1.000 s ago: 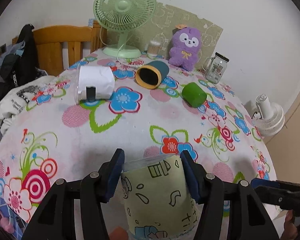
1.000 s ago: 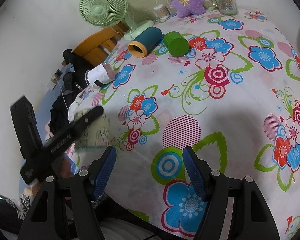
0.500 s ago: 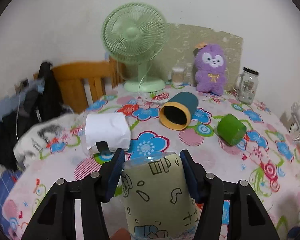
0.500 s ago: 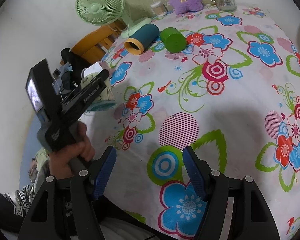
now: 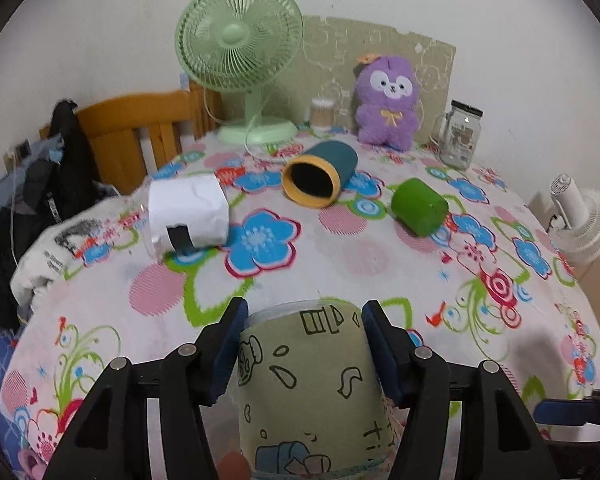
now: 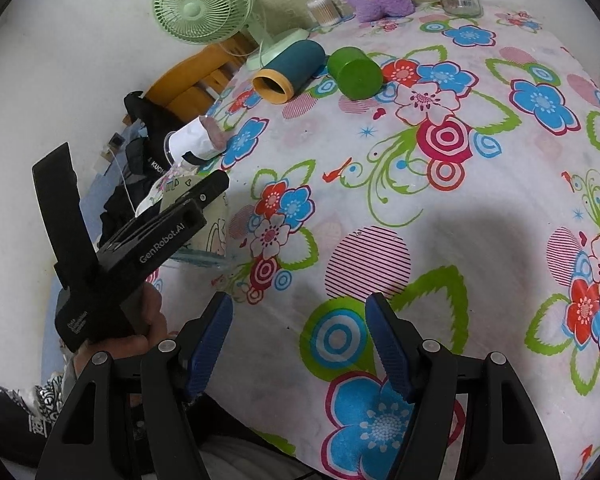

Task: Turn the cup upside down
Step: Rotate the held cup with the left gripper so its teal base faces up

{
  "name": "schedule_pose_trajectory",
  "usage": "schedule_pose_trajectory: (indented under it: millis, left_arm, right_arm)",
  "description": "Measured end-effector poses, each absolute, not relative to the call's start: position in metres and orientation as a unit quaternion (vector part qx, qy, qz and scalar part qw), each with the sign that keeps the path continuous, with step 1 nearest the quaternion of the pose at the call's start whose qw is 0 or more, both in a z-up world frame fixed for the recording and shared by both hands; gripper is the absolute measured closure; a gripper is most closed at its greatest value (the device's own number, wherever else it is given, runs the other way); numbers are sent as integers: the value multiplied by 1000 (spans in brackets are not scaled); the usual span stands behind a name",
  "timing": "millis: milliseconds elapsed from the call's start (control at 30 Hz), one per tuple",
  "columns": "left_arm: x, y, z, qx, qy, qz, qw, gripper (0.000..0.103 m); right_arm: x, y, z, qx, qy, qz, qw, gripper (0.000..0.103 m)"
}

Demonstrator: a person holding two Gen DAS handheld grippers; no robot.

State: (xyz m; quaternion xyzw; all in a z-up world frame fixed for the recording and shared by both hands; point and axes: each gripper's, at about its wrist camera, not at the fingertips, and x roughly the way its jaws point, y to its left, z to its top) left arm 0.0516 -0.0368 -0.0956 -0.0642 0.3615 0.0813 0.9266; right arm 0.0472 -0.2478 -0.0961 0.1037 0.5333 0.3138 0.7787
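My left gripper (image 5: 303,312) is shut on a clear cup with a pale green cartoon sleeve (image 5: 312,384), its closed base end pointing away from the camera, over the near edge of the flowered table (image 5: 364,256). In the right wrist view the left gripper (image 6: 204,192) holds this cup (image 6: 210,228) with its wide rim low near the cloth at the table's left edge. My right gripper (image 6: 298,320) is open and empty over the near part of the table (image 6: 480,208).
On the table lie a white-wrapped clear cup (image 5: 188,210), a teal cup with a yellow rim (image 5: 320,174) and a green cup (image 5: 418,206). At the back stand a green fan (image 5: 240,60), a purple plush (image 5: 386,102) and a glass jar (image 5: 460,134). A wooden chair (image 5: 140,132) stands left.
My left gripper has tilted up and then back down with the cup, and the cup has moved over the table's left edge. The right gripper has stayed still and open.
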Motion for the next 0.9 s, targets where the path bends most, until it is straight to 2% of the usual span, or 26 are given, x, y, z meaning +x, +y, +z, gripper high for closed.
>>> schedule_pose_trajectory:
  millis: [67, 200, 333, 533, 633, 700, 767, 900]
  left_arm:
    - [52, -36, -92, -68, 362, 76, 927, 38]
    - [51, -34, -80, -72, 366, 63, 926, 21]
    - [56, -19, -64, -114, 417, 2, 902, 6]
    - [96, 5, -72, -131, 513, -25, 848, 0]
    - [115, 15, -91, -164, 547, -33, 820, 7]
    - [123, 17, -104, -186, 569, -38, 800, 19]
    - [127, 15, -112, -191, 580, -47, 791, 24]
    - [132, 6, -120, -184, 592, -62, 782, 45]
  right_arm:
    - [46, -249, -95, 103, 532, 314, 779, 31]
    - [44, -253, -94, 105, 531, 309, 782, 31]
    - [43, -256, -94, 109, 531, 307, 782, 31]
    - [45, -254, -98, 113, 532, 313, 779, 31]
    - [46, -252, -102, 113, 536, 313, 776, 31]
    - [46, -253, -104, 113, 538, 311, 775, 31]
    - [46, -254, -105, 114, 540, 309, 775, 31]
    - [47, -257, -105, 115, 539, 305, 776, 31]
